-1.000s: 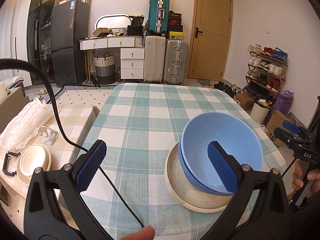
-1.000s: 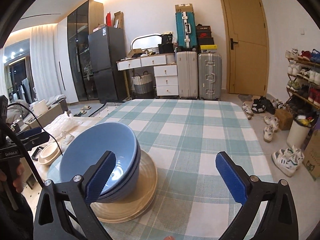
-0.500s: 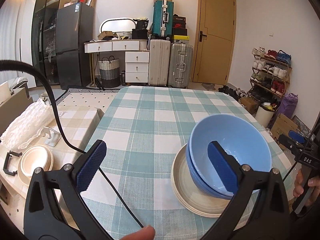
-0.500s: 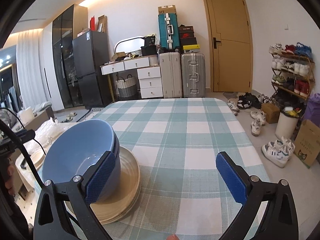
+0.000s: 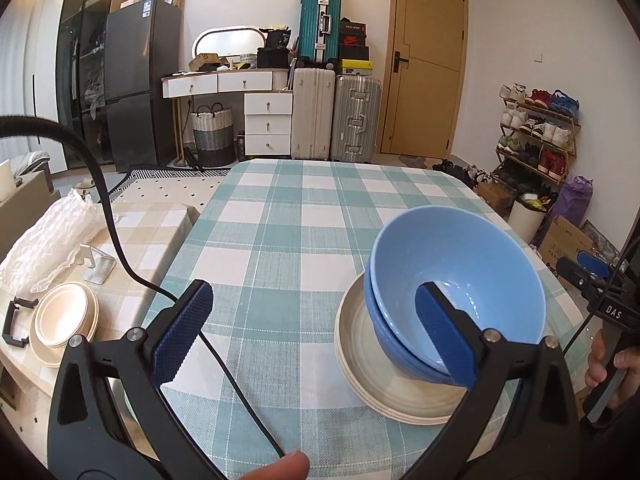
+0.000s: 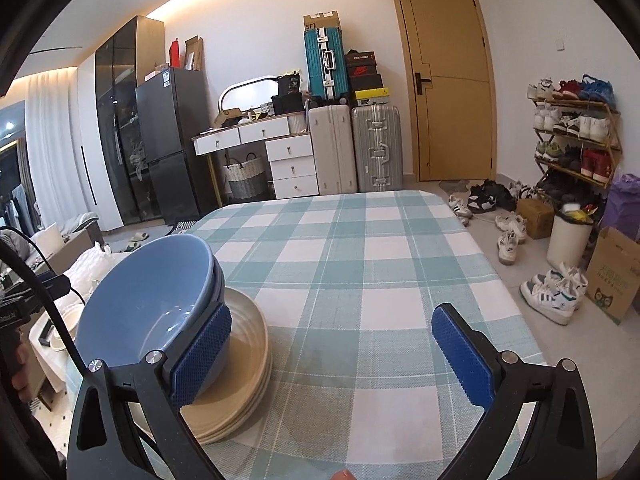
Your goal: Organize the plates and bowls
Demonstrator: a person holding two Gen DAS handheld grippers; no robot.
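Bowls [image 5: 456, 276]: blue, nested, on cream plates [image 5: 400, 392], table's [image 5: 280, 216] near edge.
Left gripper [image 5: 316, 336]: wide, empty.
Right gripper [image 6: 332, 356]: wide, empty.

Teal-and-white checked tablecloth [image 5: 304, 216] covered the table. Against the far wall: teal suitcase [image 5: 320, 26] atop a cream suitcase [image 5: 313, 114], silver suitcase [image 5: 357, 120] beside it. White drawer unit [image 5: 267, 123] left of those, woven basket [image 5: 213, 134] under the desk, dark fridge [image 5: 138, 80]. Shoe rack [image 5: 536, 140] right of the yellow door [image 5: 428, 60].
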